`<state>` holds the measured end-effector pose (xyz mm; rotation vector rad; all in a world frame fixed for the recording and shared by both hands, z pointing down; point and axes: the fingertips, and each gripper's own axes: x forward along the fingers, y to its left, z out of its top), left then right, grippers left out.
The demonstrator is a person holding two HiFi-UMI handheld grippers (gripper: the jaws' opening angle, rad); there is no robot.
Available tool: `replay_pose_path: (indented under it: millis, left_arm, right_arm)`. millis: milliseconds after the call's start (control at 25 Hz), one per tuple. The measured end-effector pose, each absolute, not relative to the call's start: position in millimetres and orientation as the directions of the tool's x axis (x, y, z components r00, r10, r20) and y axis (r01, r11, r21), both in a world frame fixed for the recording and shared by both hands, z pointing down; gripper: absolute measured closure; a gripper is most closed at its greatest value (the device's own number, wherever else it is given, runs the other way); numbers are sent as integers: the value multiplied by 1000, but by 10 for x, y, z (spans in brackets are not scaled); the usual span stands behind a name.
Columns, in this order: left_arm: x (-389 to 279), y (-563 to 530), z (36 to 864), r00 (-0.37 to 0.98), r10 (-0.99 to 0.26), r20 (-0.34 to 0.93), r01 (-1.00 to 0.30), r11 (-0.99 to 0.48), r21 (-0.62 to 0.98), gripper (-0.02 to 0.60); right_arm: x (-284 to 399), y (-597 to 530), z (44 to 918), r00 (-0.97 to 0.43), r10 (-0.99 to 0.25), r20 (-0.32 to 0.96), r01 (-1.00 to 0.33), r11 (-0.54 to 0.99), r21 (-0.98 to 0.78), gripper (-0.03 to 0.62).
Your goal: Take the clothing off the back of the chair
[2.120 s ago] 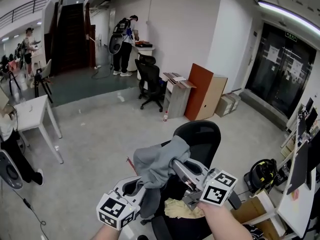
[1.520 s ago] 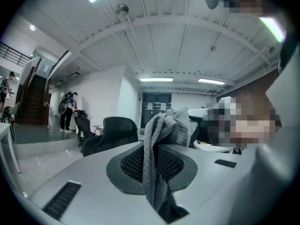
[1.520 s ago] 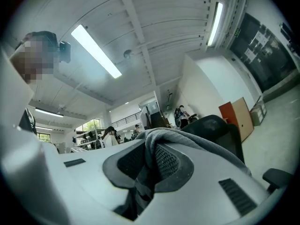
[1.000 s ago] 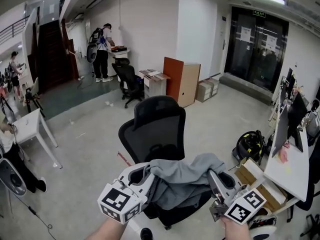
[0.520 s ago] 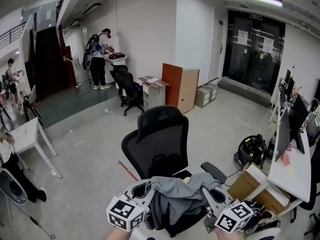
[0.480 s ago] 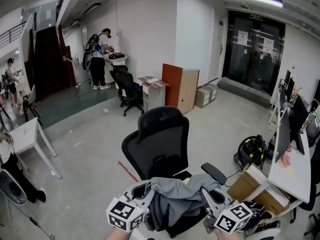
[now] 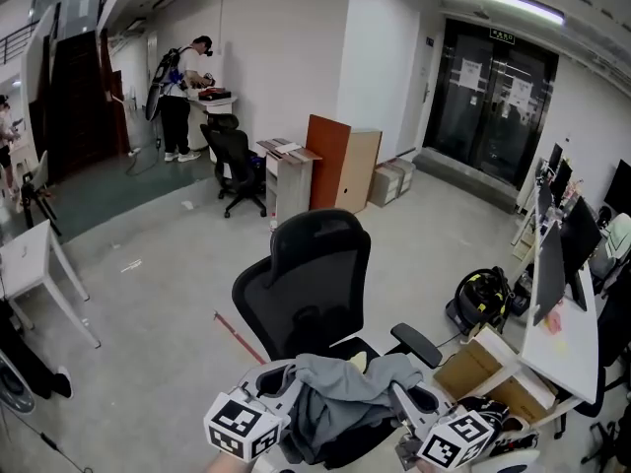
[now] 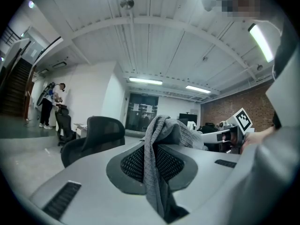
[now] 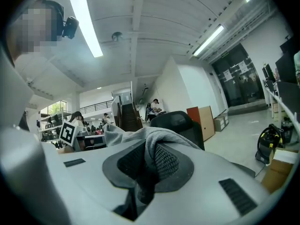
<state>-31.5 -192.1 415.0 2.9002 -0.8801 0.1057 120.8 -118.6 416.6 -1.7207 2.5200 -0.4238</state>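
The soft grey knit garment [image 7: 347,394] hangs crumpled between the two grippers. It is low in front of the black mesh-backed office chair [image 7: 308,282], over its seat and clear of the curved backrest. The cloth is a fine ribbed weave, bunched into thick folds, with one loose end drooping. The left gripper [image 7: 286,382], smooth pale grey plastic with a black-and-white marker cube, has its jaws pinched tight on one fold, and the fabric runs down between the dark, dimpled pads [image 8: 133,161]. The right gripper [image 7: 399,394] is clamped likewise on the other end, with cloth draped over its jaws. The chair's padded armrest [image 7: 416,343] sits just beside the garment, above a glossy grey floor [image 7: 177,294].
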Motion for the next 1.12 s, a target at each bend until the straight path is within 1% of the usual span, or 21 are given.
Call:
replay_pose_path:
  millis: [240,440,600,760,960,1120]
  left_arm:
    - [60,-1757,3194,866,-499,-32,-500,-865,-36,540]
    - [677,-1380,2774,863,-499,-83,-505,-855,-119,540]
    - [1343,-894,2755,871,-482,-93,-491,-861,-137,540]
    - [1919,-424,2912,886,-460,-64,-464,-879,-110,540]
    - [2483,106,3134,909,-416,-23,-417,-906,-76,540]
    - [2759,363,3224,924,-383,13,-381,-921,-84,540]
  right_arm:
    - [1514,-1134,3524,-347,-937,-26,-920,346,-186,543]
    - [2009,-812,3326,-354,-932,-79,-916,362,-170,543]
    - [2603,-362,3338,-340,-936,-90,-922,351,-163,543]
    - [3165,101,3419,-310,-948,-76,-933,318,-170,543]
    - [3710,655,3578,-262,-964,-50,-944,267,-192,543]
    - [3990,958,3608,-222,-974,-49,-952,227,-206,543]
